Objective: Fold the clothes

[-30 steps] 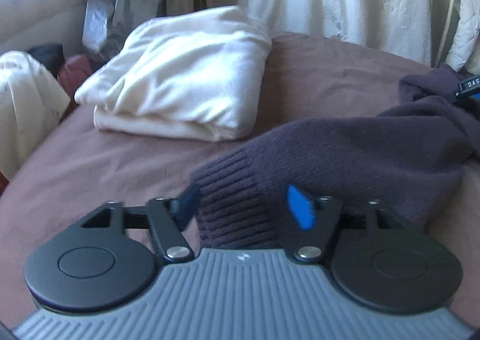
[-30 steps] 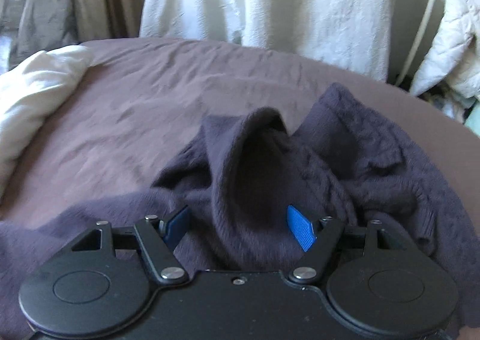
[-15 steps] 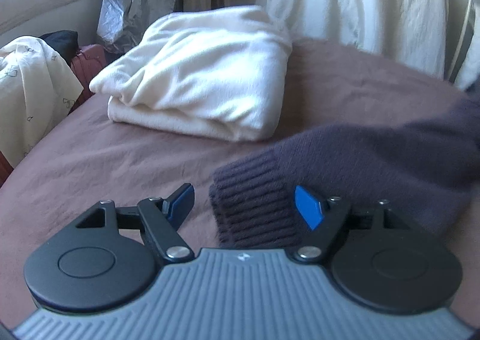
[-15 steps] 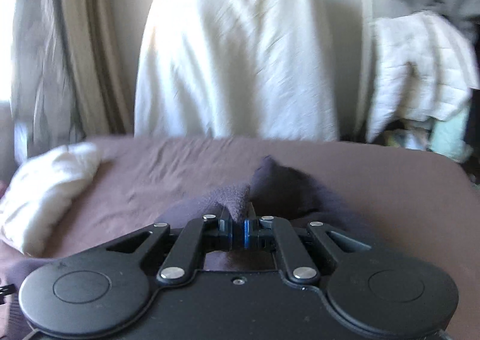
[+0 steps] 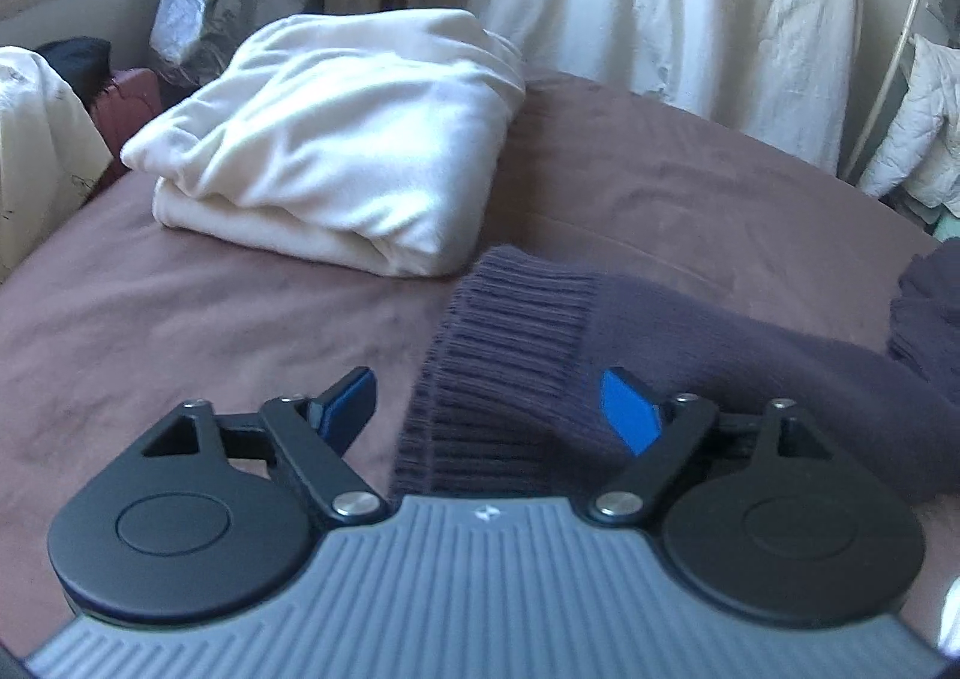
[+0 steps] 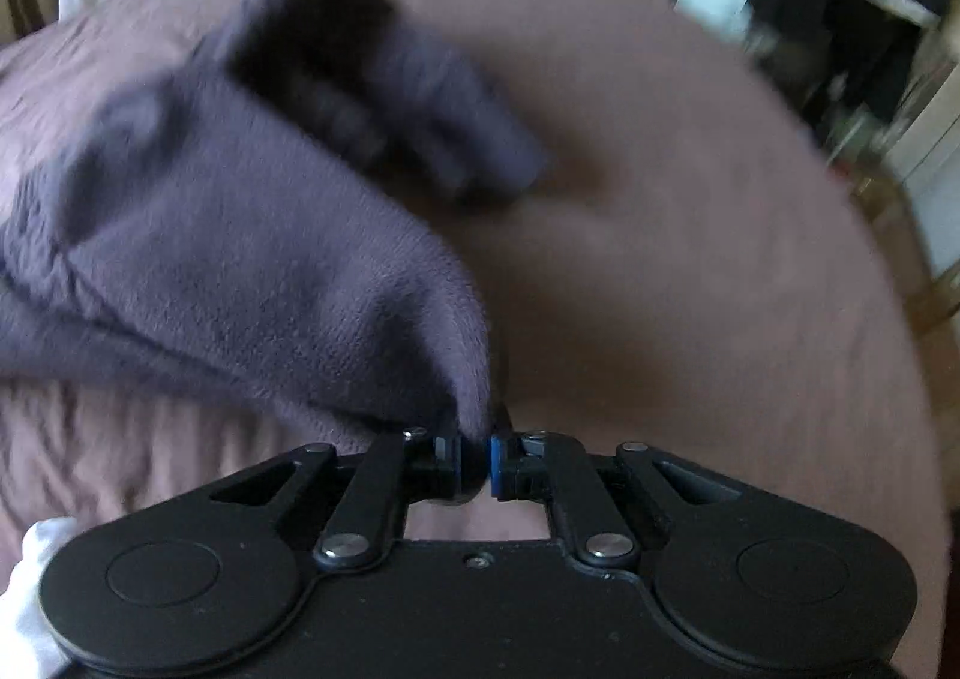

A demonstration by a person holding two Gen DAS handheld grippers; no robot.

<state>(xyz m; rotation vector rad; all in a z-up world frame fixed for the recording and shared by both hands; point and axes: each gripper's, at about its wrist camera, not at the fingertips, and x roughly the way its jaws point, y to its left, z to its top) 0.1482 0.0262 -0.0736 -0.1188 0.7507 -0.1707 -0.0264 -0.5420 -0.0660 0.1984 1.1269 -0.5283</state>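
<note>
Between right fingers (image 6: 499,466), seemingly pinched: sweater (image 6: 228,259).

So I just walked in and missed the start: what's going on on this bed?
A person with a gripper in each hand is folding a dark purple sweater on the brown bedspread. The right gripper is shut on a pinch of the knit. The left gripper is open, its fingers on either side of the ribbed cuff. A folded cream garment lies beyond.
</note>
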